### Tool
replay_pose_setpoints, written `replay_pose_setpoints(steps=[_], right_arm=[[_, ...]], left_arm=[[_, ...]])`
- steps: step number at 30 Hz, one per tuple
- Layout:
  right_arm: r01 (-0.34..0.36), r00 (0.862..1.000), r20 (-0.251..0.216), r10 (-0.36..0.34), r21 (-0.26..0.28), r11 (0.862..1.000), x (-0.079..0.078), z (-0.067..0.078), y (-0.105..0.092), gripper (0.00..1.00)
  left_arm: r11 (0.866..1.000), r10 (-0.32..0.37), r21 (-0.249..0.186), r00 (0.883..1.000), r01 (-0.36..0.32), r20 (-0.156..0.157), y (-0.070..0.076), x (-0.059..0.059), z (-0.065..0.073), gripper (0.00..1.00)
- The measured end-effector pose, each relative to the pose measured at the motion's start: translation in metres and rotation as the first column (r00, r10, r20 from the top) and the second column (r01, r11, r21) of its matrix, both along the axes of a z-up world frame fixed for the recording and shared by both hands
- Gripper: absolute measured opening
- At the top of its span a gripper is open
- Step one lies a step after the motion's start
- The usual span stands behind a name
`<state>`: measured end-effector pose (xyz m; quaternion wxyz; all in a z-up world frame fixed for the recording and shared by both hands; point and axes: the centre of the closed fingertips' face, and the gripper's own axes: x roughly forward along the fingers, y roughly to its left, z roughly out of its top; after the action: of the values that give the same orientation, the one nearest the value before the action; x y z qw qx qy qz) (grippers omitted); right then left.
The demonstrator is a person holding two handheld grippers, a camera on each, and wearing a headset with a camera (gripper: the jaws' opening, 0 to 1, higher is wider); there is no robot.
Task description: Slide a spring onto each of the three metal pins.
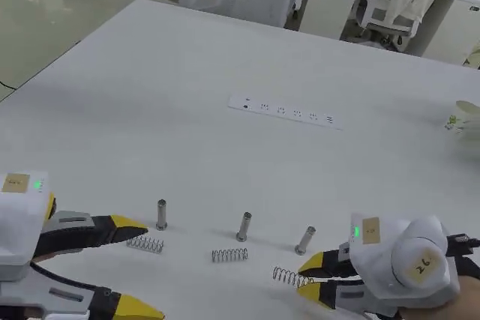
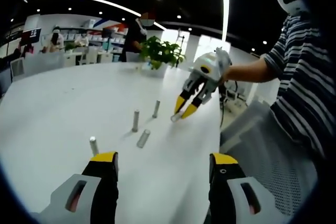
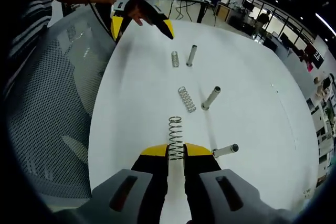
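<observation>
Three short metal pins stand in a row on the white table: left (image 1: 161,213), middle (image 1: 244,225), right (image 1: 305,239). A loose spring (image 1: 145,243) lies in front of the left pin and another (image 1: 229,255) in front of the middle pin. My right gripper (image 1: 309,277) is shut on the end of the third spring (image 1: 287,276), which lies low by the right pin; in the right gripper view this spring (image 3: 175,129) sticks out between the yellow fingertips (image 3: 155,151). My left gripper (image 1: 144,267) is open beside the left spring, with nothing between its jaws (image 2: 164,158).
A white power strip (image 1: 285,112) lies across the middle of the table (image 1: 150,95). Chairs and desks stand beyond the far edge. The person's mesh chair (image 3: 47,103) is close to the near table edge. A plant (image 2: 160,53) stands at the table's far end.
</observation>
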<state>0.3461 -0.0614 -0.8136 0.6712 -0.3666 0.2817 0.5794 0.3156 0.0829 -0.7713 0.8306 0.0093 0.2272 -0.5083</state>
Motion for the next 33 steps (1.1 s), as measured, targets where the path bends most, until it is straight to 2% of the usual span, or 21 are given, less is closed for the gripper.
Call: replay_pose_setpoints(steps=[6,10,15,20,24,27,33], right_arm=[[-0.021,1.000,-0.002,0.021,0.014,1.000,-0.007,0.011,0.007,0.08],[-0.017,1.000,0.005,0.017,0.021,1.000,-0.007,0.012,0.011,0.08],[-0.040,0.999,0.006,0.039,0.018,0.999,-0.013,0.011,0.017,0.08],[-0.052,0.999,0.005,0.052,0.038,0.998,-0.017,0.016,0.023,0.08],[-0.062,0.998,0.008,0.062,0.038,0.997,-0.018,0.017,0.025,0.08],[-0.064,0.998,0.008,0.063,0.040,0.997,-0.020,0.018,0.025,0.08],[-0.069,0.998,0.005,0.069,0.049,0.996,-0.023,0.020,0.025,0.08]], left_arm=[[0.998,-0.065,0.010,0.998,0.064,0.014,-0.026,0.005,-0.001,0.62],[0.992,-0.125,0.015,0.992,0.125,0.027,-0.046,0.004,-0.004,0.59],[0.987,-0.158,0.003,0.987,0.158,0.027,-0.065,0.008,-0.008,0.50],[0.976,-0.219,-0.005,0.975,0.219,0.047,-0.088,0.008,-0.003,0.45],[0.971,-0.237,0.007,0.970,0.237,0.051,-0.096,0.011,-0.008,0.39],[0.972,-0.236,0.002,0.971,0.236,0.043,-0.099,0.012,-0.011,0.36],[0.971,-0.234,-0.044,0.971,0.236,0.048,-0.109,0.014,-0.005,0.29]])
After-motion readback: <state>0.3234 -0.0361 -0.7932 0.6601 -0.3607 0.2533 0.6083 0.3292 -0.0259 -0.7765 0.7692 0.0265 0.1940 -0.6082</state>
